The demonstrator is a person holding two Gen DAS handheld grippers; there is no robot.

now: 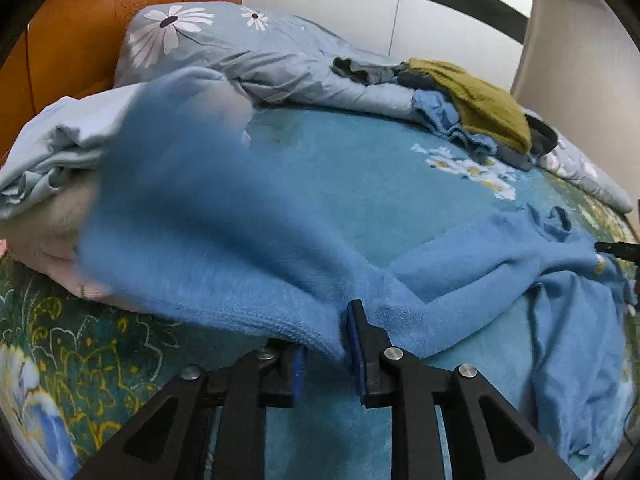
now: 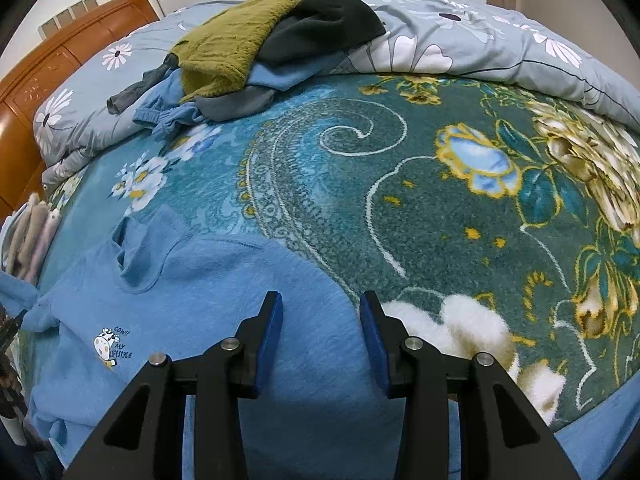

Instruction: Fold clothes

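A light blue fleece sweatshirt [image 2: 224, 292] with a small cow logo [image 2: 110, 346] lies on the patterned bed blanket [image 2: 440, 220]. In the left wrist view its sleeve [image 1: 208, 232] is lifted and blurred, stretching up to the left. My left gripper [image 1: 326, 344] is shut on the sleeve's cuff edge, the fabric pinched between the blue pads. My right gripper [image 2: 320, 320] is open and empty, just above the sweatshirt's right side near its edge.
A pile of unfolded clothes, olive [image 2: 236, 40], dark grey [image 2: 320, 28] and blue, sits at the far side on a floral duvet [image 2: 480, 40]. Folded pale garments [image 1: 52, 232] lie at the left. An orange wooden headboard [image 1: 80, 32] stands behind.
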